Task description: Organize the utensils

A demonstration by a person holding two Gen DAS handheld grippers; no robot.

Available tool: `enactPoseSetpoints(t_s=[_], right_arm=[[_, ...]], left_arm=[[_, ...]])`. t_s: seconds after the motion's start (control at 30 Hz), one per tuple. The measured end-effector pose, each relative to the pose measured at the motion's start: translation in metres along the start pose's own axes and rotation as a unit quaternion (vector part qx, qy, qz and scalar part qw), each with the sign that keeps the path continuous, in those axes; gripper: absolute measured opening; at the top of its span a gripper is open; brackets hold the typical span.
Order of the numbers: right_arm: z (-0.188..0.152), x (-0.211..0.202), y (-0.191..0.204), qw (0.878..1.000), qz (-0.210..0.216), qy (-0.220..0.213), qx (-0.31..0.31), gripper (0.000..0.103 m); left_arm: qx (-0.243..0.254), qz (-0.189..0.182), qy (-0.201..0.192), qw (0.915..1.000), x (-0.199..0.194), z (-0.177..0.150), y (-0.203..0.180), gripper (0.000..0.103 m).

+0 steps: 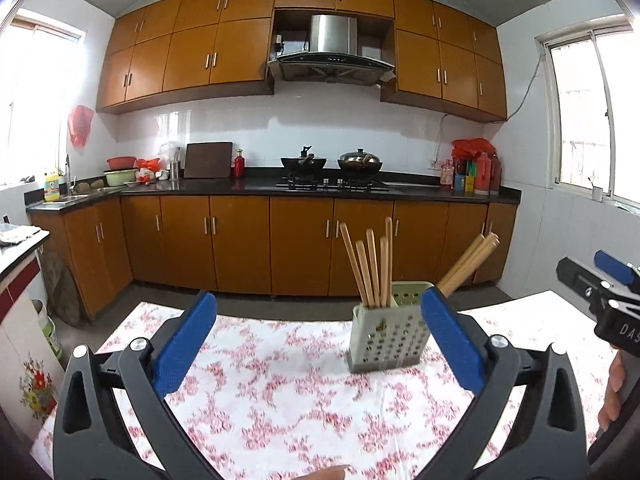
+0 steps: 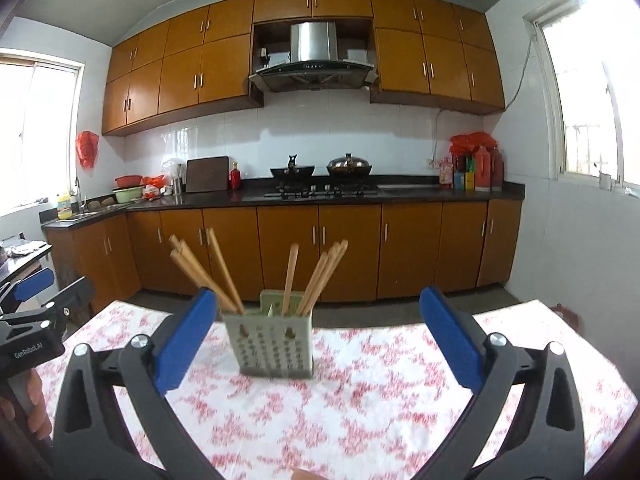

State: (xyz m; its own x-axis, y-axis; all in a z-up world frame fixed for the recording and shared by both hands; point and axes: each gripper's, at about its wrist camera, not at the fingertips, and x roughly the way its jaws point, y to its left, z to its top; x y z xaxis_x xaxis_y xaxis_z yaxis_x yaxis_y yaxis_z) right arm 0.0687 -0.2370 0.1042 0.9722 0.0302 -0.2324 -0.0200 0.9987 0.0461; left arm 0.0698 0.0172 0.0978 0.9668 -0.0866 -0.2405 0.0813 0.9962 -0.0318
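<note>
A pale green perforated utensil holder point(image 1: 386, 330) stands upright on the floral tablecloth point(image 1: 280, 392). Several wooden chopsticks point(image 1: 370, 268) stand in it, some leaning right. My left gripper point(image 1: 318, 340) is open and empty, with the holder just inside its right finger. In the right wrist view the holder point(image 2: 272, 344) with its chopsticks point(image 2: 316, 278) stands left of centre, close to the left finger. My right gripper point(image 2: 316, 340) is open and empty. It also shows in the left wrist view at the far right edge point(image 1: 608, 292).
The table's far edge point(image 2: 360, 320) drops to a dark floor before brown kitchen cabinets point(image 1: 300, 240). A counter with stove and pans point(image 1: 332, 168) runs along the back wall. A low cabinet point(image 1: 20, 280) stands left of the table.
</note>
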Motion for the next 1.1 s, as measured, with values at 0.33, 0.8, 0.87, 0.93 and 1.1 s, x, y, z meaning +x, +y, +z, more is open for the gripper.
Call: enactPoseSetpoints(t_s=[0.33, 0.8, 0.87, 0.93, 1.1], right_arm=[[-0.059, -0.018, 0.009, 1.0, -0.009, 0.005, -0.028, 0.099], [-0.096, -0.012, 0.016, 0.998, -0.003, 0.056, -0.029, 0.099], [-0.099, -0.011, 0.015, 0.998, -0.003, 0.061, -0.028, 0.099], [-0.102, -0.011, 0.015, 0.997, -0.003, 0.065, -0.027, 0.099], [-0.104, -0.01, 0.012, 0.997, -0.005, 0.069, -0.022, 0.099]], left_arm=[[0.005, 0.008, 0.004, 0.9999, -0.021, -0.053, -0.002, 0.101], [0.007, 0.029, 0.047, 0.9984, -0.022, -0.092, 0.002, 0.101], [0.008, 0.031, 0.051, 0.9982, -0.022, -0.095, 0.002, 0.101], [0.008, 0.032, 0.054, 0.998, -0.023, -0.098, 0.002, 0.101], [0.006, 0.031, 0.06, 0.9977, -0.025, -0.103, 0.003, 0.101]])
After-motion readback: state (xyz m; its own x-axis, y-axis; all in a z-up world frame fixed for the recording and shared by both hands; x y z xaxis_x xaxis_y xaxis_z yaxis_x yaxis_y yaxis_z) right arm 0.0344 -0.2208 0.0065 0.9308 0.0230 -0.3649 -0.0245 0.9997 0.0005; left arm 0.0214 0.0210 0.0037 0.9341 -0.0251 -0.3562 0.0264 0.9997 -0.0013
